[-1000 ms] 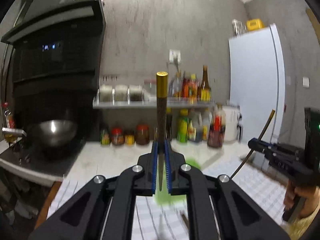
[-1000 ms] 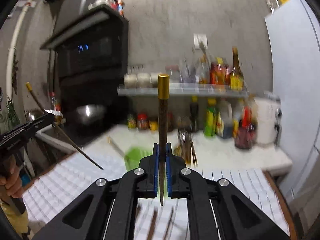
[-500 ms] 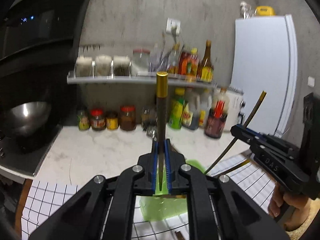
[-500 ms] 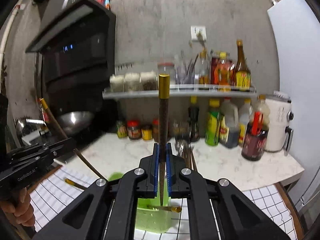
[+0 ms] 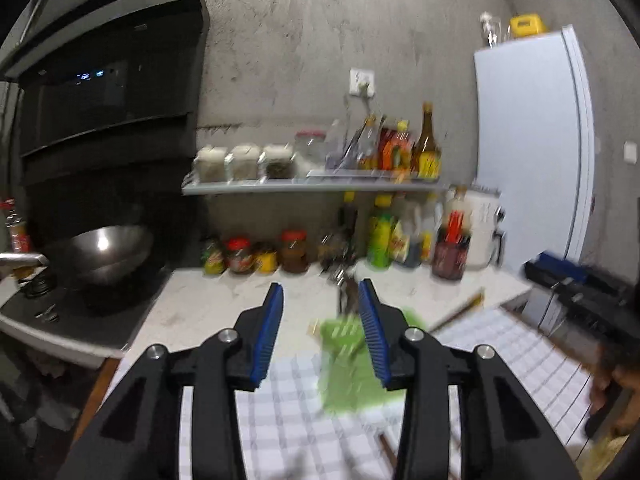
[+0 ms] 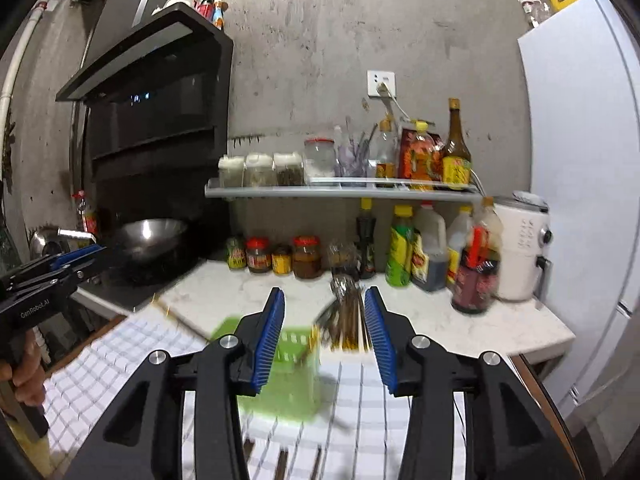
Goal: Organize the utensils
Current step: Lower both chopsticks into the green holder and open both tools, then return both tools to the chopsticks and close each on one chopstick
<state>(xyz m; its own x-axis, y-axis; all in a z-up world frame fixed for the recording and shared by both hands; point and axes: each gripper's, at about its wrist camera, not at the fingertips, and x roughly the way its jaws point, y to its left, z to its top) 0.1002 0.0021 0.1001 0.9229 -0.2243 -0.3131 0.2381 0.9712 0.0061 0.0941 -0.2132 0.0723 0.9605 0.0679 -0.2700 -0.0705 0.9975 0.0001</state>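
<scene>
Left gripper: we find the jaws wide apart and nothing between the blue pads; half a second ago they clamped a gold-capped chopstick upright.
Right gripper: same change, jaws spread, the chopstick it held is gone from between them.
Meaning: we judge both chopsticks released into the green basket, so this pair counts as sorted; the next pick waits on the cloth.
Green basket: at 6 o'clock just beyond both grippers, on the checked cloth.
Chopsticks in basket: a bundle stands at 12 o'clock of the right gripper's gap; a gold-tipped stick slants at 2 o'clock in the left view.
Loose utensils: dark sticks on the cloth at 6 o'clock, cut off by the gripper body.
Hard to make out: motion blur smears basket and bundle; we cannot tell which sticks are the ones just dropped, nor whether they have settled.
</scene>
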